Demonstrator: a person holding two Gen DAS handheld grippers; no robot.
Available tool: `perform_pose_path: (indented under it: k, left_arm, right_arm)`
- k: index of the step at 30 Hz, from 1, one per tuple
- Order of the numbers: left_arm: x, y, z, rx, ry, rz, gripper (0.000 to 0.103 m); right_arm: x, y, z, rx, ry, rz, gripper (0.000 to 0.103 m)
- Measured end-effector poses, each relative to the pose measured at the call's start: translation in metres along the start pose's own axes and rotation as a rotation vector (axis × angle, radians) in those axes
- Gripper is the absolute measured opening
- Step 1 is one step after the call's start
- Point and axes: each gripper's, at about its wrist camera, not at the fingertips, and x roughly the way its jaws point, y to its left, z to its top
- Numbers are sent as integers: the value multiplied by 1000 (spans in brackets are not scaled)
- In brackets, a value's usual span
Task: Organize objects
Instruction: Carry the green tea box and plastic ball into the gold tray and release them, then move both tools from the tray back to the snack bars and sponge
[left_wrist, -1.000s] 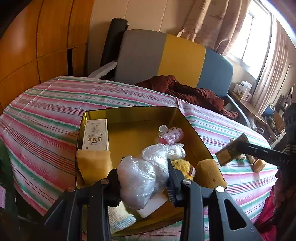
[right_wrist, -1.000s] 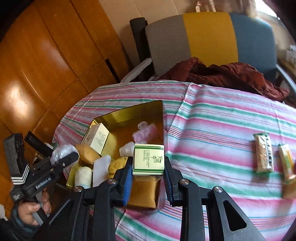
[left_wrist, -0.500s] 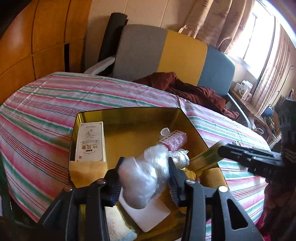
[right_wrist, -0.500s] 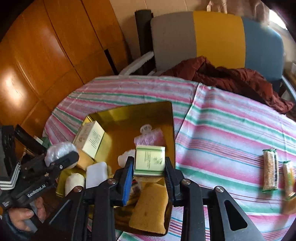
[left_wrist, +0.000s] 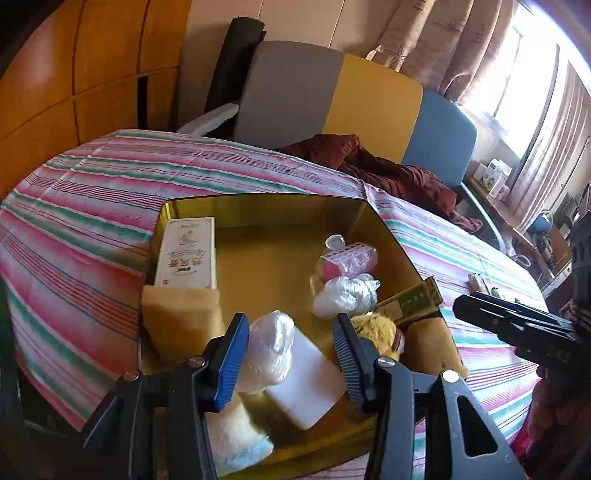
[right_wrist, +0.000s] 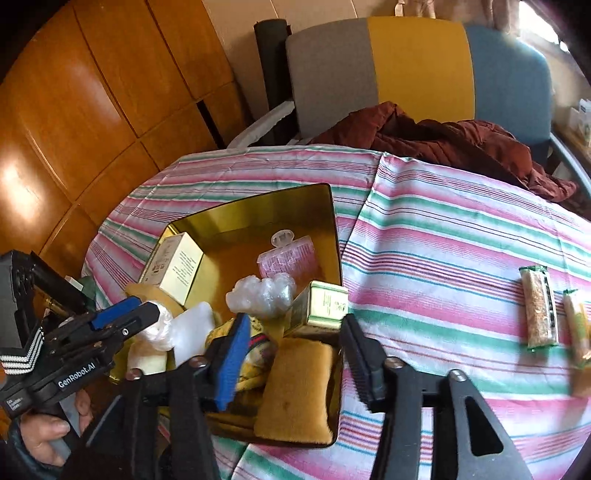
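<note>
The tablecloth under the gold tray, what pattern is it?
Pink, green and white stripes on the tablecloth, clearest in the right wrist view.

Domestic living or dining room: round table (right_wrist: 443, 229) under a pink-green striped cloth, grey-yellow-blue upholstered seat (left_wrist: 332, 96) at its far edge with a maroon garment (left_wrist: 388, 173) draped on it, orange wood-panelled wall (right_wrist: 92, 92) to the left, patterned curtains (left_wrist: 443, 37) at a sunlit window (left_wrist: 517, 81).
</note>
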Motion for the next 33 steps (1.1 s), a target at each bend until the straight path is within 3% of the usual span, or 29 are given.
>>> perform_pose_path:
  k: [6,12,33]
  left_arm:
    - [-14,0,-8,5,-14,38,48]
    - [-28,-3,-12,23,-46,75,48]
    - [-40,-27,-19,99,-62,69,48]
  right_arm:
    - [-8,14,-12,-28,-8,-3,79]
    - [-13,26,-22,-50,-18,-16,91]
    - [-30,18,-35,-34,-51,-78,96]
